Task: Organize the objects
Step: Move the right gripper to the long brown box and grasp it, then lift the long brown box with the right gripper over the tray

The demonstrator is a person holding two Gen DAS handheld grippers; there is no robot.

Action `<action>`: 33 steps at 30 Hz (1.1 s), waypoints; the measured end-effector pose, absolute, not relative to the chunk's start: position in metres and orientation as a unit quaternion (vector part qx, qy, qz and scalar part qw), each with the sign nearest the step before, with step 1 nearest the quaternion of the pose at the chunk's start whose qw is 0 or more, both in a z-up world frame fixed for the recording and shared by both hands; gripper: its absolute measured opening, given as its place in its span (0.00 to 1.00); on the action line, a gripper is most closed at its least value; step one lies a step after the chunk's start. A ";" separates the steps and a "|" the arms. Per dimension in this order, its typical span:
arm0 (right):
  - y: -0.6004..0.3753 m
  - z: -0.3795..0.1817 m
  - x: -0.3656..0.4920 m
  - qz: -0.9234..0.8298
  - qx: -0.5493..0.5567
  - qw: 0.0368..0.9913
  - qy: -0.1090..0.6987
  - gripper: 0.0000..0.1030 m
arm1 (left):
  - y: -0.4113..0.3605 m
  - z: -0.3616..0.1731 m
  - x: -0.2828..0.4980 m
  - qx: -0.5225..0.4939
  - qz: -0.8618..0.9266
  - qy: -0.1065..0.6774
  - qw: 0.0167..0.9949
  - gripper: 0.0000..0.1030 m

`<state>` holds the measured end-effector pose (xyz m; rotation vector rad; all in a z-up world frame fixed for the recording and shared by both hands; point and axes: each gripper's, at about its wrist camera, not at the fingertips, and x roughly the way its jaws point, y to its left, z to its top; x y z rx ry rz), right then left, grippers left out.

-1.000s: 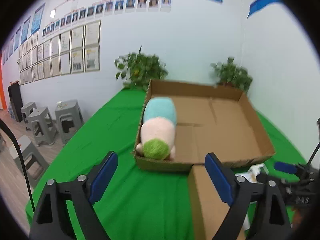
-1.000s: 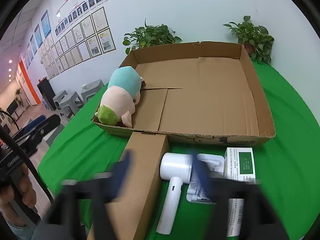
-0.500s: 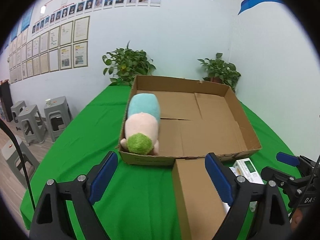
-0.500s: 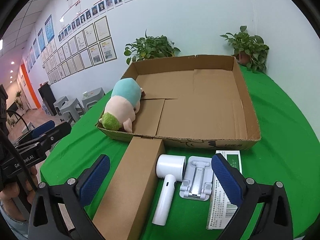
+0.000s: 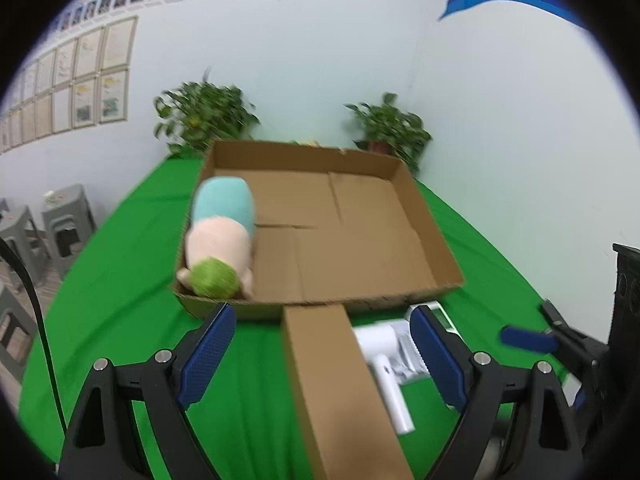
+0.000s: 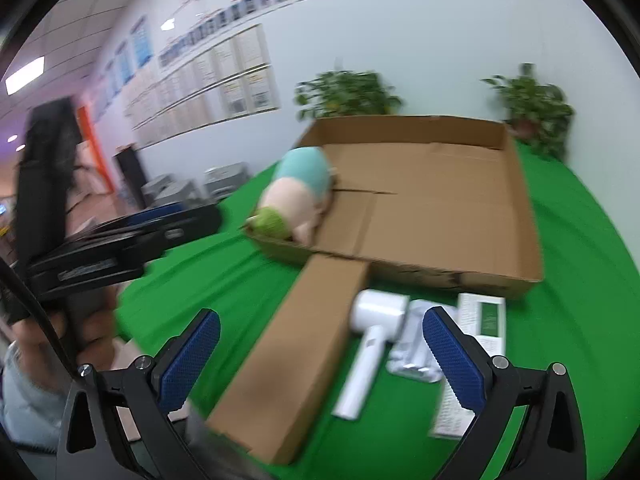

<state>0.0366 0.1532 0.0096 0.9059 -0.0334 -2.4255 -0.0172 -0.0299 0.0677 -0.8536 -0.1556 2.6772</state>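
Observation:
A wide shallow cardboard tray (image 5: 424, 216) (image 6: 528, 216) lies on the green table. A plush toy (image 5: 220, 236) (image 6: 298, 196), teal, pink and green, lies in its left side. A long closed cardboard box (image 5: 340, 392) (image 6: 296, 352) lies in front of the tray. Right of it lie a white hair dryer (image 5: 384, 368) (image 6: 370, 340), a white stand (image 6: 416, 344) and a green-and-white carton (image 6: 480, 340). My left gripper (image 5: 320, 356) is open, its fingers straddling the long box above it. My right gripper (image 6: 320, 356) is open above the long box and the dryer.
Two potted plants (image 5: 204, 116) (image 5: 388, 124) stand at the table's far edge by the wall. Grey stools (image 5: 64, 220) stand on the floor at the left. The left gripper shows at the left of the right wrist view (image 6: 120, 240).
Both grippers have swung towards the long box, which now sits between each pair of fingers. The views are blurred by motion. Nothing on the table has moved.

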 end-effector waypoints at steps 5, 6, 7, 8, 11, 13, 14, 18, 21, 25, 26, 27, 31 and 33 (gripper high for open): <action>0.144 -0.023 0.037 -0.851 0.390 0.349 -0.041 0.99 | -0.025 0.039 -0.027 -0.355 0.910 -0.068 0.202 0.87; 0.146 -0.036 0.032 -0.848 0.410 0.335 -0.042 0.99 | -0.025 0.030 -0.030 -0.368 0.902 -0.076 0.212 0.87; 0.148 -0.044 0.029 -0.844 0.423 0.328 -0.045 0.99 | -0.026 0.018 -0.034 -0.388 0.890 -0.089 0.221 0.87; 0.150 -0.055 0.025 -0.837 0.438 0.322 -0.055 0.99 | -0.027 0.004 -0.039 -0.408 0.878 -0.104 0.227 0.86; 0.149 -0.077 0.021 -0.824 0.462 0.321 -0.064 0.99 | -0.030 -0.025 -0.047 -0.446 0.852 -0.133 0.242 0.85; 0.145 -0.087 0.018 -0.825 0.469 0.312 -0.056 0.99 | -0.031 -0.047 -0.053 -0.469 0.833 -0.154 0.248 0.84; 0.144 -0.092 0.016 -0.824 0.471 0.309 -0.056 0.99 | -0.032 -0.052 -0.053 -0.473 0.830 -0.159 0.250 0.82; 0.135 -0.102 0.009 -0.822 0.478 0.306 -0.054 0.99 | -0.034 -0.066 -0.059 -0.482 0.820 -0.173 0.257 0.79; 0.124 -0.106 0.007 -0.821 0.479 0.308 -0.040 0.99 | -0.036 -0.071 -0.062 -0.487 0.811 -0.182 0.268 0.68; 0.114 -0.111 0.002 -0.822 0.489 0.291 -0.023 1.00 | -0.038 -0.080 -0.064 -0.490 0.808 -0.182 0.270 0.59; 0.112 -0.113 0.000 -0.822 0.491 0.288 -0.020 1.00 | -0.041 -0.081 -0.064 -0.490 0.806 -0.189 0.273 0.58; 0.111 -0.115 -0.001 -0.822 0.493 0.285 -0.019 1.00 | -0.044 -0.081 -0.064 -0.489 0.805 -0.195 0.274 0.57; 0.107 -0.115 0.001 -0.824 0.495 0.276 -0.019 1.00 | -0.049 -0.080 -0.063 -0.485 0.805 -0.201 0.276 0.57; 0.106 -0.115 0.002 -0.824 0.496 0.273 -0.019 1.00 | -0.051 -0.082 -0.063 -0.488 0.802 -0.206 0.276 0.57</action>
